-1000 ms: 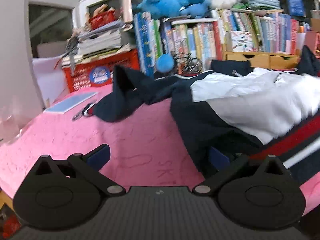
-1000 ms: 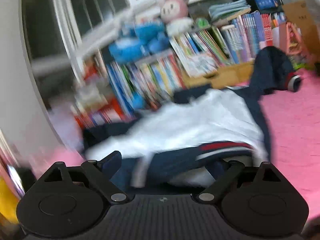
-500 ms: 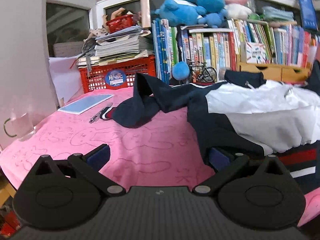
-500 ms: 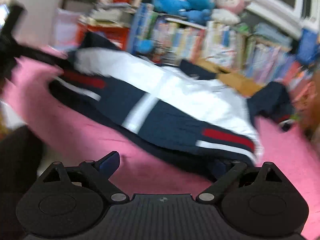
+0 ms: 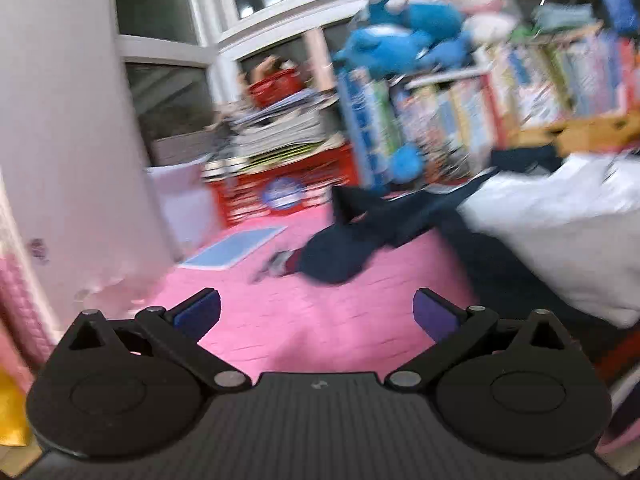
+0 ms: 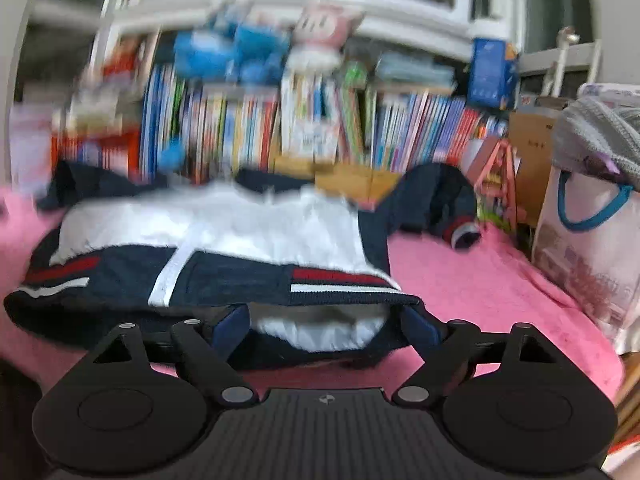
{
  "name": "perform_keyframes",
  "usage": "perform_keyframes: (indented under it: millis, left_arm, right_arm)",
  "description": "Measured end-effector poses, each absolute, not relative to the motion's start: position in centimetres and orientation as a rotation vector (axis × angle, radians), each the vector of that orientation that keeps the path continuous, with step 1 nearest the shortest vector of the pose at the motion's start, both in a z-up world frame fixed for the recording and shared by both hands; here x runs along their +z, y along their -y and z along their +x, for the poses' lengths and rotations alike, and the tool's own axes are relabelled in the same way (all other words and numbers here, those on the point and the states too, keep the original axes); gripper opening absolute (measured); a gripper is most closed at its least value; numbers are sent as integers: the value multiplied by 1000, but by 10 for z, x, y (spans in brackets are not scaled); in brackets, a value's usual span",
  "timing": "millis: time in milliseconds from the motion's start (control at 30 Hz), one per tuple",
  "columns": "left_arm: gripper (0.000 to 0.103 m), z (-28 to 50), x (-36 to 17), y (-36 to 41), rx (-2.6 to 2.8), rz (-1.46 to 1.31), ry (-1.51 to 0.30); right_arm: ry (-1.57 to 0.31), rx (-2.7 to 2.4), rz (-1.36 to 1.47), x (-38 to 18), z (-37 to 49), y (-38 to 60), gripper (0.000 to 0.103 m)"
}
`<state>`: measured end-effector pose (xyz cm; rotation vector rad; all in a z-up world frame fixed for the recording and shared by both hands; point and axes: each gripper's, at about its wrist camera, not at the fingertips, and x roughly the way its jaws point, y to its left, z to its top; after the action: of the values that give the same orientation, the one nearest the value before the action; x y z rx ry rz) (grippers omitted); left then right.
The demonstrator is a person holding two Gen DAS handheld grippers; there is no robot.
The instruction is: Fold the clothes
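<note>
A navy and white jacket (image 6: 240, 232) with red and white stripes lies spread on the pink cover (image 6: 472, 280). Its hem faces my right gripper (image 6: 324, 324), whose jaws stand wide and are closing, with the hem's edge and white lining between the fingers; I see no pad pressing on it. One sleeve (image 6: 432, 204) lies bunched at the far right. In the left wrist view, the jacket (image 5: 560, 240) is at the right, its other sleeve (image 5: 344, 256) stretched out leftward. My left gripper (image 5: 316, 312) is open over bare pink cover (image 5: 280, 320), left of the jacket.
A red basket (image 5: 280, 192) stacked with papers and a blue booklet (image 5: 236, 248) sit at the far left. Rows of books (image 6: 248, 128) with plush toys (image 6: 320, 36) on top line the back. A white bag (image 6: 584, 240) stands at the right edge. A white wall (image 5: 60, 120) is close on the left.
The left wrist view has swung left and up, away from the jacket's edge, and is now blurred. The right wrist view has rolled level, and the jacket's hem now lies between the right fingers.
</note>
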<state>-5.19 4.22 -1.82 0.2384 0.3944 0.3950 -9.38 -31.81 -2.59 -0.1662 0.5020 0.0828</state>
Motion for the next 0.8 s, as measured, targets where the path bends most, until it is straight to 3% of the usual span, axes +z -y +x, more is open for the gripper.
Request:
perform_keyframes:
  millis: [167,233,300,500,567,667,733,800]
  left_arm:
    - [103,-58,-18,-54,263,121,-453]
    - [103,-56,-15,-41,209,128,-446]
    - [103,-53,-14,-26,169,142,-444]
    - [103,-51,-14,2,97,177,-455]
    - [103,-53,-13,4,97,185,-454]
    - [103,-53,-11,2,100,174,-454]
    - [103,-51,-10,-1,104,155,-453]
    - [103,-43,-8,-1,97,111,-450]
  right_arm:
    - [-733,301,-207,-57,-111,320,84]
    - [-640,392,-215,-42,-128,319,87]
    - [-479,403,-182,-19,-132,319,101]
    - [-268,380,-159,3,-67,275,102]
    - [-309,409,-166,-9,-39,243,97]
    - [-455,470,-167,-37,-17,206,73]
    - [-552,511,-168,-55,-2,181,72]
    - [-525,548,-161,-65,-19,175,72]
